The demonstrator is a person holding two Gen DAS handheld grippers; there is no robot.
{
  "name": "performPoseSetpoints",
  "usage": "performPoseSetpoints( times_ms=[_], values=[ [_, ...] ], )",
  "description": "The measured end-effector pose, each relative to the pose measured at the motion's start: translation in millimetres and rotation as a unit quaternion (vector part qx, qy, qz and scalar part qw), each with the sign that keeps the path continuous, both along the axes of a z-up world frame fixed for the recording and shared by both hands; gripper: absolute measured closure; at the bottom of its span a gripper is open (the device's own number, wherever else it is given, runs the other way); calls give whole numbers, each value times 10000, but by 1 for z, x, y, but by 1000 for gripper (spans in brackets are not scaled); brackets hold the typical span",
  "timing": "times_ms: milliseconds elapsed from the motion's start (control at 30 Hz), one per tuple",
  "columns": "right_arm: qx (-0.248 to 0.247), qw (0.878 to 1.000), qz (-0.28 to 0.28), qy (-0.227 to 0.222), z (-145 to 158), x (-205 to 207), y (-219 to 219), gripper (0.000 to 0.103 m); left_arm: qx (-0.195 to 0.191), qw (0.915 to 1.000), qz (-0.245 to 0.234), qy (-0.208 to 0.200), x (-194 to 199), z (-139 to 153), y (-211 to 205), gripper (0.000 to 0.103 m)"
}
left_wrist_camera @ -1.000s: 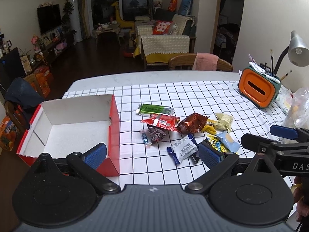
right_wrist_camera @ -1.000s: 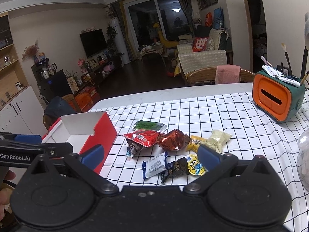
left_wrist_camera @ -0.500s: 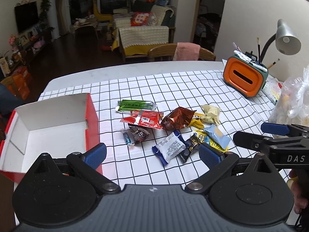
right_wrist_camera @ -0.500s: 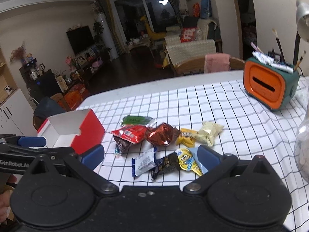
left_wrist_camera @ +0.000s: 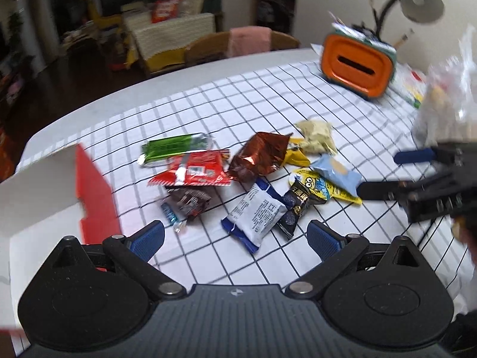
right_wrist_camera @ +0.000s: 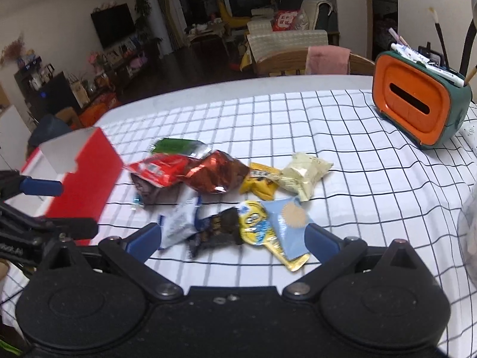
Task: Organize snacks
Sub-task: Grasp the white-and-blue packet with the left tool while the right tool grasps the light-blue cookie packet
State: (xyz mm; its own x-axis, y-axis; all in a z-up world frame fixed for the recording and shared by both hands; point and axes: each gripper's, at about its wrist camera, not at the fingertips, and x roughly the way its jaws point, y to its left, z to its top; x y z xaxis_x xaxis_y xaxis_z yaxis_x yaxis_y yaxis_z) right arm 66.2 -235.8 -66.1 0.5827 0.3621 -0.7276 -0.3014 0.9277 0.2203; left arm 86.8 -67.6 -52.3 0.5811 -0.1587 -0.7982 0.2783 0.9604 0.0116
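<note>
A red box (left_wrist_camera: 95,185) with a white inside sits open at the left edge of the table (left_wrist_camera: 149,89), on the checked cloth (left_wrist_camera: 268,95). The part of its white floor that shows holds nothing; the rest is cut off by the frame.

The snacks lie in a loose pile on the cloth just right of the box, toward the near edge. At the far side lie a green packet (left_wrist_camera: 176,146), a red packet (left_wrist_camera: 193,173), a brown foil bag (left_wrist_camera: 262,155), a yellow packet (right_wrist_camera: 259,182) and a pale cream packet (left_wrist_camera: 317,135). Nearer lie a dark wrapper (left_wrist_camera: 187,201), a white-and-blue packet (left_wrist_camera: 256,213), a black packet (left_wrist_camera: 295,205), a yellow cartoon packet (left_wrist_camera: 316,183) and a light blue packet (left_wrist_camera: 335,173).

The left gripper (left_wrist_camera: 235,235) hovers over the near edge, fingers spread wide, with nothing between them. The right gripper (right_wrist_camera: 232,235) is likewise wide and empty, above the blue and cartoon packets.

At the far right corner stands an orange-fronted organizer (right_wrist_camera: 417,110) holding pens and brushes (right_wrist_camera: 417,56). A clear plastic bag (left_wrist_camera: 447,95) stands at the right edge; its contents are blurred.
</note>
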Motion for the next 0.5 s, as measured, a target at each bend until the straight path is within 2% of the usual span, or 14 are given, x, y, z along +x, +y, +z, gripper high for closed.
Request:
performPoseSetpoints(
  times_ms=[267, 500],
  values=[
    [-25, 9995, 210, 233, -34, 47, -20, 5, -49, 9969, -685, 383, 49, -31, -10, 1],
    [63, 9973, 317, 656, -67, 81, -28, 15, -274, 9893, -1158, 849, 79, -58, -15, 1]
  ],
)
